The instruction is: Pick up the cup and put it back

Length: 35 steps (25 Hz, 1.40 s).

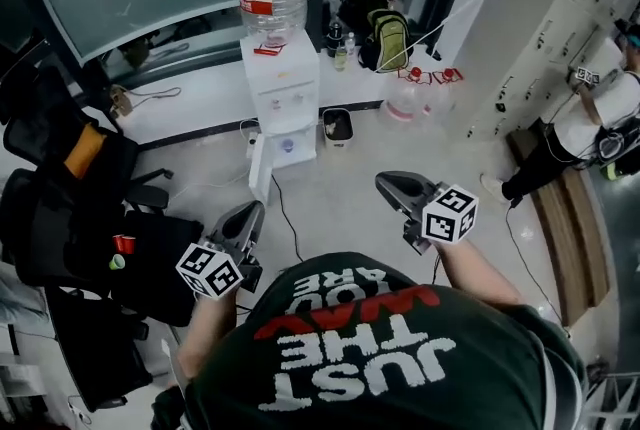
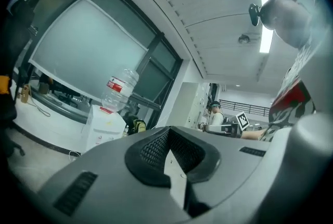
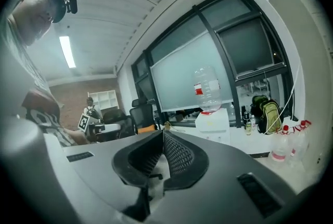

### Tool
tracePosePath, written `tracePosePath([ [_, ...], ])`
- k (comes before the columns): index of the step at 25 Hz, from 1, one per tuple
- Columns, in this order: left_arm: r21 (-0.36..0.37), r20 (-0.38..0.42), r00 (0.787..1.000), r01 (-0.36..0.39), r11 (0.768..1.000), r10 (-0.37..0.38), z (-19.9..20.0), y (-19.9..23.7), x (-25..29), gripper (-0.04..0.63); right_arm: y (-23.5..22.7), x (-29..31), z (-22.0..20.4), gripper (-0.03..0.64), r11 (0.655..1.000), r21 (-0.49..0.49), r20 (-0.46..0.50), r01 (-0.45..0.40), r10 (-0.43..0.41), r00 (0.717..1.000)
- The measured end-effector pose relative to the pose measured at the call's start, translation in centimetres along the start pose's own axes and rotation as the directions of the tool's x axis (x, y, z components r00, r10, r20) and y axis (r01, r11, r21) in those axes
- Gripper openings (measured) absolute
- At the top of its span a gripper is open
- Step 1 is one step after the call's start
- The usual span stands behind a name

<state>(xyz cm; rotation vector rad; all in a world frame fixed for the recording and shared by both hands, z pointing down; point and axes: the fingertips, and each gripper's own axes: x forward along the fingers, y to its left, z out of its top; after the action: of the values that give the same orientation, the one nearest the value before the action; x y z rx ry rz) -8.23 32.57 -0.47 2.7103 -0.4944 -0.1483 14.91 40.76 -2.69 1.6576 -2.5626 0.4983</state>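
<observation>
- Person stands on open floor [image 1: 340, 188], both tools held out in front at mid-frame, pointed toward the water dispenser [image 1: 283, 108] at upper centre.
- Left gripper [image 1: 252, 210]: jaws pressed together at the tips, nothing between them; its own view confirms this [image 2: 167, 130].
- Right gripper [image 1: 385, 180]: jaws likewise pressed together and empty, as its own view shows [image 3: 162, 134].
- Likely target is a small red cup [image 1: 123, 243] at the left edge of the head view. It sits on a dark seat [image 1: 160, 268], with a small green item [image 1: 117, 262] just beside it. Too small to tell whether it is upright or nested.
- The cup is well apart from both tools, and neither gripper view shows it.
- Judged step: the approach, with no grasp begun.
- To do it well: turn left toward the seat and use the left gripper, which is the nearer one.
- Spread the jaws before arriving, then come in level across the cup wall, clear of the green item.
- Close gently, since a thin cup would probably crush or tip.
</observation>
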Motion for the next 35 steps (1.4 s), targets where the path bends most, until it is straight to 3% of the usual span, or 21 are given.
tracePosePath([
  [5,-0.002,-0.010,0.999,0.032,0.999,-0.032,4.8,9.5,-0.1,0.008,1.2,9.7,3.8,0.034,1.000,-0.013,-0.001,0.017,-0.017,1.000],
  [9,-0.021,-0.020,0.999,0.044,0.999,-0.044,5.9,14.7,0.5,0.008,0.6,14.3,4.4,0.034,0.999,-0.008,-0.029,0.039,-0.039,0.999],
  [14,-0.033,-0.027,0.999,0.045,0.998,-0.046,6.2,18.0,2.4,0.008,-1.9,17.6,4.4,0.034,0.999,0.007,-0.059,0.054,-0.053,0.997],
  [20,-0.026,-0.047,0.999,0.005,1.000,-0.006,5.0,20.1,6.5,0.008,-6.6,20.6,4.1,0.034,1.000,0.008,-0.087,-0.004,0.005,0.996],
  [27,-0.039,-0.043,0.983,-0.181,0.983,0.180,1.2,22.2,14.3,0.008,-16.9,23.5,4.7,0.035,0.984,-0.024,-0.125,-0.179,0.175,0.977],
  [31,-0.105,-0.072,0.946,-0.324,0.940,0.317,-1.6,23.6,18.7,0.008,-22.4,26.1,5.0,0.035,0.954,-0.077,-0.187,-0.291,0.273,0.944],
  [35,-0.133,-0.132,0.908,-0.413,0.901,0.397,-3.7,25.4,22.4,0.008,-26.8,29.6,4.0,0.035,0.925,-0.085,-0.243,-0.370,0.341,0.908],
])
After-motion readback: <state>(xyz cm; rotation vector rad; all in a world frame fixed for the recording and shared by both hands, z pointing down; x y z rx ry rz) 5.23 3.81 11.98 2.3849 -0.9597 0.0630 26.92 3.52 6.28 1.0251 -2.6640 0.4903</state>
